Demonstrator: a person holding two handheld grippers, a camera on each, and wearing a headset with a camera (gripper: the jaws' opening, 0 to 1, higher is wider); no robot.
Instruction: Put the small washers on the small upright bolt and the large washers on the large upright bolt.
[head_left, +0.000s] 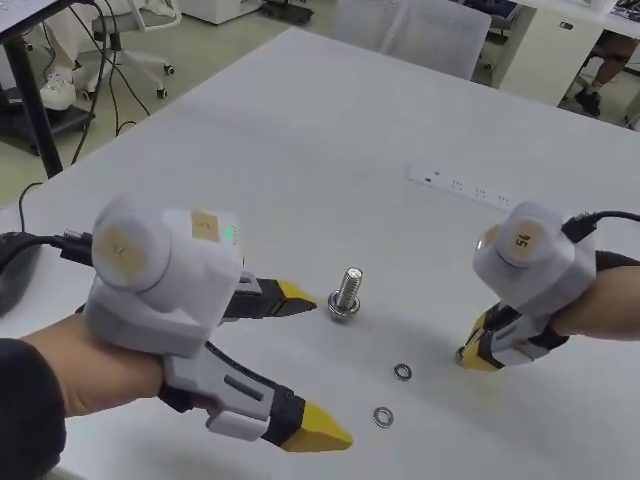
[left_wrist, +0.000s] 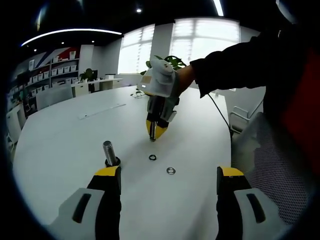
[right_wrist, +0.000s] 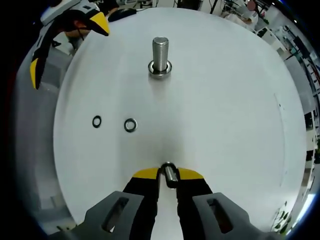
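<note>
Power strip (head_left: 462, 189) lies well beyond large bolt (head_left: 346, 292); two washers (head_left: 402, 372) loose nearby.

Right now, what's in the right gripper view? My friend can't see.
The right gripper has its fingers shut on a small metal part. Ahead on the white table stand a large upright bolt and two loose washers.

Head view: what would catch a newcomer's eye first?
The large bolt stands upright in the middle of the table, between the two grippers. The right gripper, tips down to the bolt's right, is shut on a small metal part, probably the small bolt. Two washers lie loose nearer the person, beside the open left gripper.
</note>
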